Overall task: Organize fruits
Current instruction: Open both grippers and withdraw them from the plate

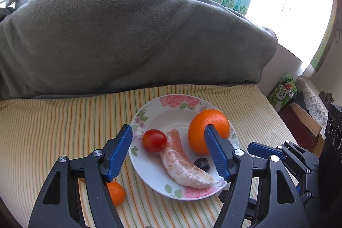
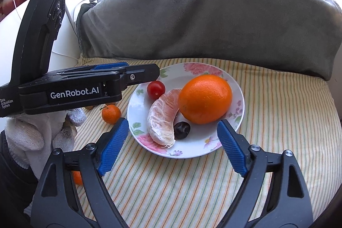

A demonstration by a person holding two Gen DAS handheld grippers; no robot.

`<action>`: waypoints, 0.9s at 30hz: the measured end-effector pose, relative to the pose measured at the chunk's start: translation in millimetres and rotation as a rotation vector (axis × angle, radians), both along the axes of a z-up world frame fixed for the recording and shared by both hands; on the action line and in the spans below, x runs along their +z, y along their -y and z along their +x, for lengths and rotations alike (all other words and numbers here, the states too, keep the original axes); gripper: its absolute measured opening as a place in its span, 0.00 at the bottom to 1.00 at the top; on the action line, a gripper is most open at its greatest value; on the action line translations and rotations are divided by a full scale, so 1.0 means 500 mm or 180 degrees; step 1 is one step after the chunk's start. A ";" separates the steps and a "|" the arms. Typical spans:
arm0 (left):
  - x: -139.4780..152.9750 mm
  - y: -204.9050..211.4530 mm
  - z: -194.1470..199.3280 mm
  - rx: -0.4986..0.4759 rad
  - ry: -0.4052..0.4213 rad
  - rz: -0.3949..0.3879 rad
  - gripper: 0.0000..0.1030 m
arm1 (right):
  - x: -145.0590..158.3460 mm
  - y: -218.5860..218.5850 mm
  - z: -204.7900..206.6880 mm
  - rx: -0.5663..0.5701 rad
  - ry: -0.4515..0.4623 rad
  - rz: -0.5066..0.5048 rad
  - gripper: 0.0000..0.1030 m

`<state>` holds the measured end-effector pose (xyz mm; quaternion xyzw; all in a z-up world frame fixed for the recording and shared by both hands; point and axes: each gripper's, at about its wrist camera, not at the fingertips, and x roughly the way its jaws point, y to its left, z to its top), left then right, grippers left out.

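A: Right wrist view shows the plate (image 2: 240, 99) on the striped cloth (image 2: 277, 142), holding an orange (image 2: 205, 98), a peeled segment (image 2: 162, 119), a tomato (image 2: 156, 89) and a dark fruit (image 2: 182, 130). A mandarin (image 2: 111, 114) sits loose on the cloth, just left of the plate.

B: So the mandarin looks like the one left to bring in?

A: I'd judge so. It looks small, light and round, with firm peel that should roll easily. Grip it across its widest part, gently, so it doesn't squirt out.

B: And the segment?

A: Soft and fragile, likely to tear or bruise; best left alone.

B: Jaws?

A: Right gripper (image 2: 173, 140) is spread wide and empty, hovering at the plate's near edge. Left gripper (image 1: 168, 153) is also spread and empty, over the plate in its own view, with the mandarin (image 1: 116, 193) low beside its left finger.

B: Beyond that?

A: A grey blanket (image 2: 213, 20) is heaped behind the cloth.
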<state>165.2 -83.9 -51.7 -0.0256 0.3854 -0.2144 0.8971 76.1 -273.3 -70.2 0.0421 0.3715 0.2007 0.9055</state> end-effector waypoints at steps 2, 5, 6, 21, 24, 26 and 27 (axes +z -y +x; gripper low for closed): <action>0.005 -0.001 -0.005 0.0005 0.0021 0.0002 0.68 | 0.002 -0.001 -0.001 -0.0007 0.0017 -0.0028 0.85; 0.011 -0.006 -0.011 0.0018 0.0054 0.0003 0.68 | 0.005 -0.002 -0.005 -0.0013 0.0032 -0.0065 0.85; 0.014 -0.008 -0.014 0.0021 0.0063 -0.0001 0.68 | 0.007 -0.002 -0.006 -0.0016 0.0037 -0.0076 0.85; 0.042 -0.061 -0.054 0.0113 0.0163 -0.0070 0.68 | 0.030 -0.024 -0.044 -0.0012 0.0174 -0.0090 0.85; 0.044 -0.091 -0.061 0.0169 0.0143 -0.0128 0.68 | 0.037 -0.033 -0.052 0.0033 0.0200 -0.0092 0.85; 0.047 -0.113 -0.065 0.0227 0.0153 -0.0141 0.68 | 0.040 -0.040 -0.060 0.0067 0.0220 -0.0120 0.85; 0.048 -0.127 -0.067 0.0265 0.0159 -0.0141 0.68 | 0.041 -0.044 -0.063 0.0080 0.0226 -0.0131 0.85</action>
